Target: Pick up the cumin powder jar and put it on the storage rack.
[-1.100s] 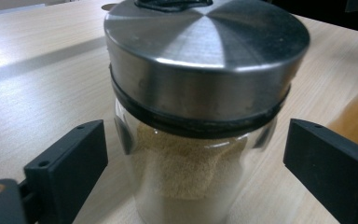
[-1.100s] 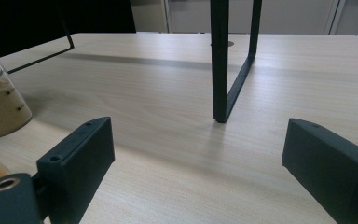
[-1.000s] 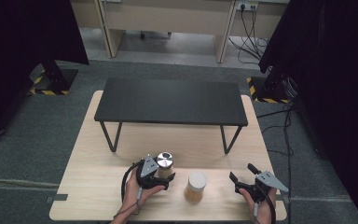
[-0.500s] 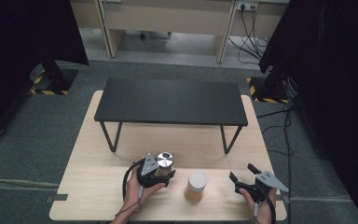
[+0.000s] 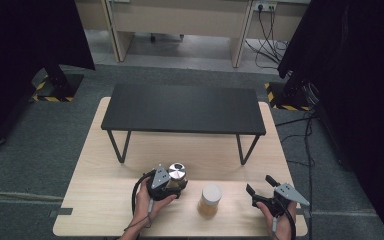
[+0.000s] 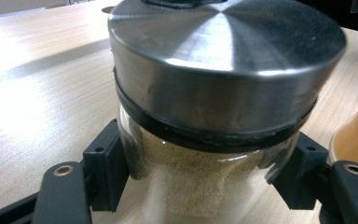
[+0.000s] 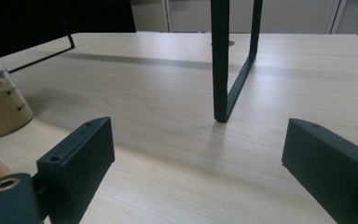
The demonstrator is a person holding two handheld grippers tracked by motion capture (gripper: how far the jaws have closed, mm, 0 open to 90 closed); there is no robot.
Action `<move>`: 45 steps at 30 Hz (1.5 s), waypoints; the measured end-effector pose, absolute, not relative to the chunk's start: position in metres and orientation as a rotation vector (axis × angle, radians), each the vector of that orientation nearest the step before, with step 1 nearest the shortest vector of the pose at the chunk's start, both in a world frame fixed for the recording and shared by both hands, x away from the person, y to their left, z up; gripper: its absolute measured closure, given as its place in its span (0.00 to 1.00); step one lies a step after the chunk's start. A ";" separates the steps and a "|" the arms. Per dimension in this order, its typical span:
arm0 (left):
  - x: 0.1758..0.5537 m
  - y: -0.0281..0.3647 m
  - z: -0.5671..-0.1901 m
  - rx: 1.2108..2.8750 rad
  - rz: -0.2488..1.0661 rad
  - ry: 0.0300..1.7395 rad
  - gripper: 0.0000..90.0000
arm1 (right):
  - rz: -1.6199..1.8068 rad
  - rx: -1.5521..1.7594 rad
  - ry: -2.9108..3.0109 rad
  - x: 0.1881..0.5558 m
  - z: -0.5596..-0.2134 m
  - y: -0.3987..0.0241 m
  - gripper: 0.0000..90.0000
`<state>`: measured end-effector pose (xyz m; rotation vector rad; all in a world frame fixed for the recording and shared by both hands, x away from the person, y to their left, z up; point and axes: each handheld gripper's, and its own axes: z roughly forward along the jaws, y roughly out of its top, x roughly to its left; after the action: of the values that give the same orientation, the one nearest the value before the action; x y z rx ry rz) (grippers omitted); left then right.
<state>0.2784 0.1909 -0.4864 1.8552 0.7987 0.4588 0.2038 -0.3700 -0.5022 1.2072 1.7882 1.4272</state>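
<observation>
The left gripper (image 6: 200,186), its jaws just closing, is clamping the steel-lidded jar (image 6: 214,93) near the desk's (image 5: 105,200) front edge, needing a steady lift next.

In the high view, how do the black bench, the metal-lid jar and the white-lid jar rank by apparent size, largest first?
1. black bench, by far the largest.
2 and 3. metal-lid jar and white-lid jar: they look about alike, and the left tongs partly hide the first, so no ranking.

From overhead on our side we look forward and down over the whole desk (image 5: 105,200); our left claw (image 6: 200,186) camera sits tight against the steel-lidded jar (image 6: 223,93), our right claw (image 7: 200,163) camera low, facing the desk's far edge, sharing that jar (image 7: 0,107)
</observation>
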 end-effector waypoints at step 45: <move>0.226 0.212 -0.421 1.673 0.590 0.747 0.34 | 1.408 1.195 1.798 0.203 -0.501 -0.367 0.10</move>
<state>0.2258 0.2123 -0.4210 1.6731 0.7471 0.5899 0.2034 -0.3670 -0.5009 1.1947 1.7983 1.4078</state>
